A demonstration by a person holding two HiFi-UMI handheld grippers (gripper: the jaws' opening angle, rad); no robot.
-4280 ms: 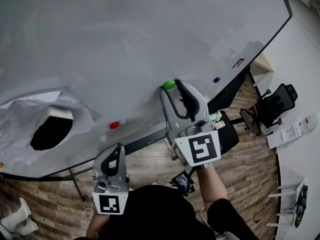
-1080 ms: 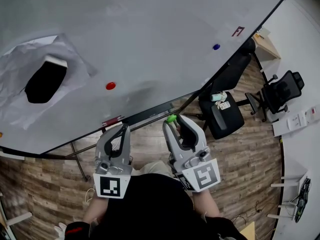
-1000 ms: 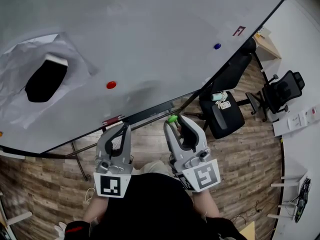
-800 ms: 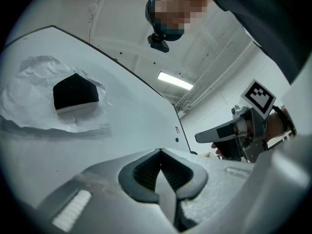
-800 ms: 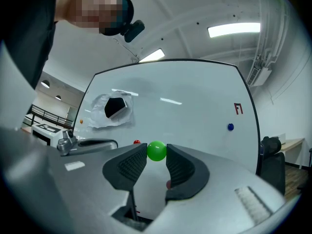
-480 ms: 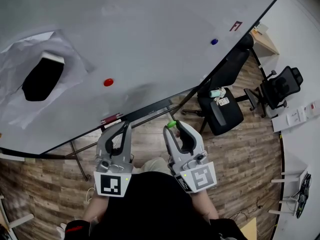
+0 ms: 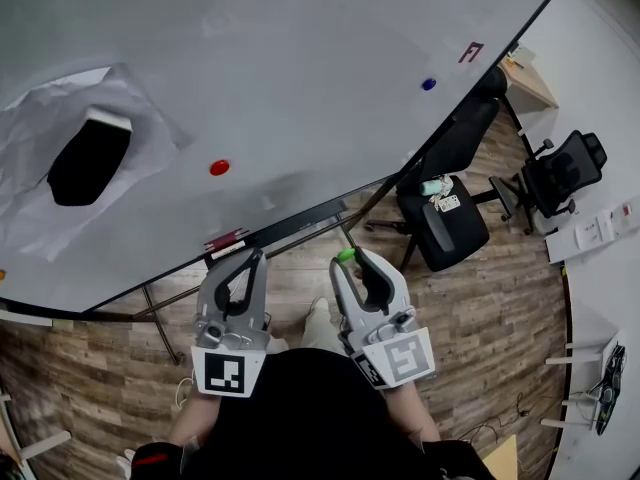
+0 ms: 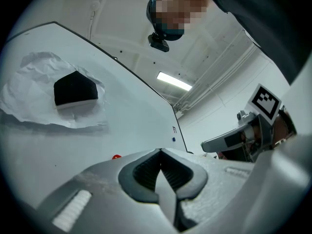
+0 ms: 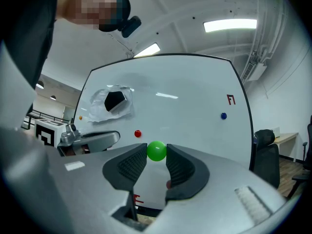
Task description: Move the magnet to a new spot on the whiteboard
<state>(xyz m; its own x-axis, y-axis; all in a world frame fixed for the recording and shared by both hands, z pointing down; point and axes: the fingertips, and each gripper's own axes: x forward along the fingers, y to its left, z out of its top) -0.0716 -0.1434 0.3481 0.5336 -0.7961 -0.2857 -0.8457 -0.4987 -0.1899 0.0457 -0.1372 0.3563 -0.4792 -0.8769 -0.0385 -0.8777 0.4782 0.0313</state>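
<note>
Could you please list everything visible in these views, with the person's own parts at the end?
whiteboard: one, white, fills the upper head view
green magnet: one, green, between the right gripper's jaws, clear of the board
red magnet: one, red, lower middle of the board
blue magnet: one, blue, on the board near its right edge
crumpled paper: one, white, left part of the board
black eraser: one, black, within the paper
office chairs: two, black, on the wood floor at right
left gripper: one, grey, shut and empty
right gripper: one, grey, clamped on the green magnet
</note>
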